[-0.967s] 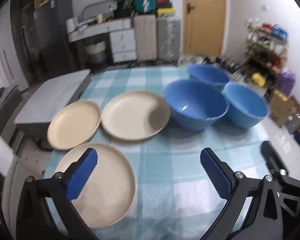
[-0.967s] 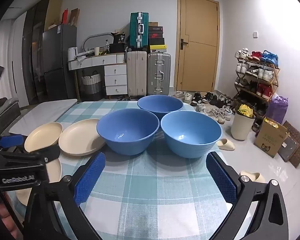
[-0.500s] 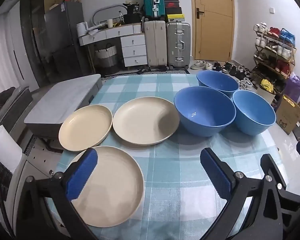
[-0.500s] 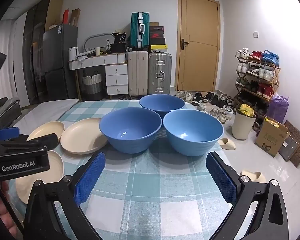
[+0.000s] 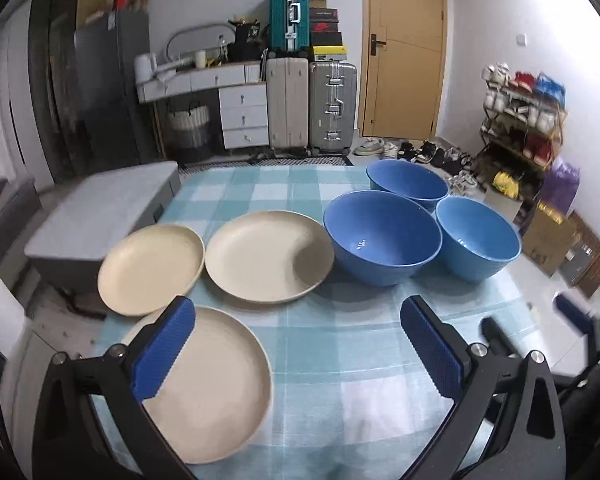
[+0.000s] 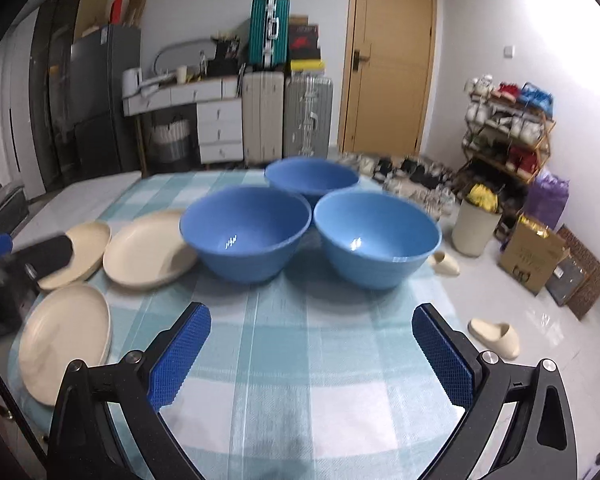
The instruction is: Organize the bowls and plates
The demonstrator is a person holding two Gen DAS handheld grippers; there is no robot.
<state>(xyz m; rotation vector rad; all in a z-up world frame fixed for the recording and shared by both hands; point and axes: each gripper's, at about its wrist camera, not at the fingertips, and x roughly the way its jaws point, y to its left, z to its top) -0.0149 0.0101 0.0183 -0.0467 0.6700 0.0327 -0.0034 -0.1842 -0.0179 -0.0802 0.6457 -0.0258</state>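
Three cream plates lie on the checked tablecloth (image 5: 332, 344): a near plate (image 5: 216, 380), a far-left plate (image 5: 150, 268) and a middle plate (image 5: 268, 256). Three blue bowls stand in a cluster to their right: a left bowl (image 5: 380, 236), a right bowl (image 5: 476, 240) and a far bowl (image 5: 406, 180). My left gripper (image 5: 296, 352) hovers open over the near table, its left pad above the near plate. My right gripper (image 6: 310, 360) hangs open before the left bowl (image 6: 246, 236) and right bowl (image 6: 376, 238), holding nothing. The left gripper's tip (image 6: 48, 254) shows at the far left.
A grey low table (image 5: 100, 216) stands off the table's left edge. Beyond are suitcases (image 5: 312, 104), a drawer unit (image 5: 240, 116), a door (image 5: 404, 52) and a shoe rack (image 5: 520, 128). A bin (image 6: 476, 228), a cardboard box (image 6: 532, 252) and slippers (image 6: 496, 336) lie on the floor right.
Both grippers have risen and tilted a little; the plates and bowls sit lower and nearer in the right wrist view. Nothing on the table has moved, and both grippers stay open.
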